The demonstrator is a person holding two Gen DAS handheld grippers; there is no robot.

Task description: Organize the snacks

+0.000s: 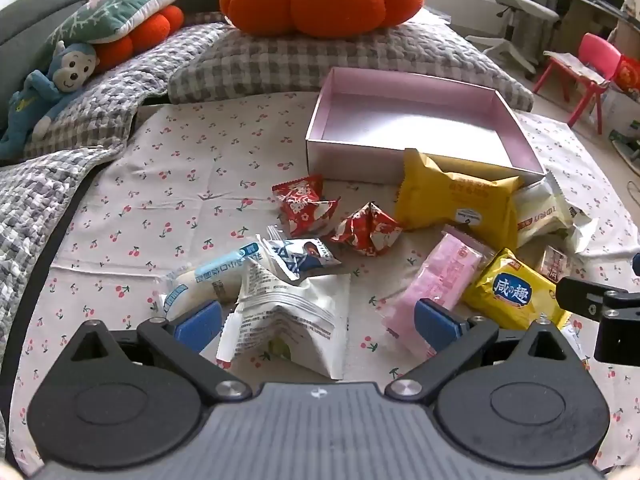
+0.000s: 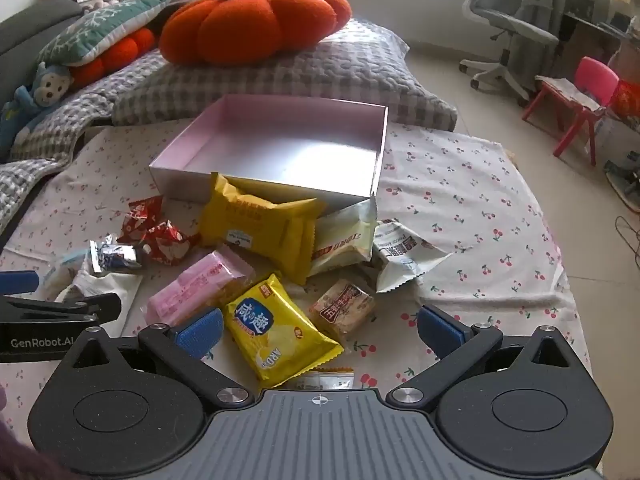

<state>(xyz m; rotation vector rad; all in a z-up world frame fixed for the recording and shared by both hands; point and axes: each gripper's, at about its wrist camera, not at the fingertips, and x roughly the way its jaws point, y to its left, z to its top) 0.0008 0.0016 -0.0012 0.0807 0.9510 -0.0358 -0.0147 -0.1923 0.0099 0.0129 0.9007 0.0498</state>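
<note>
— Pink cardboard box [image 2: 280, 152], shallow and open-topped, sits on the cherry-print cloth [image 2: 460, 200]; we see nothing inside it. Where are the snacks?

— Heaped just in front of the box. A large yellow foil packet [image 2: 260, 228] leans on its near wall, two red crinkled wrappers [image 1: 332, 216] lie to the box's front left, and a small yellow packet with a blue label [image 2: 276, 328] lies nearer us.

— And our claws?

— Our left claw [image 1: 320, 324] is spread wide, empty, around a white folded pouch [image 1: 288, 316]. Our right claw [image 2: 320, 330] is equally wide, gripping nothing, over that small yellow packet.
</note>
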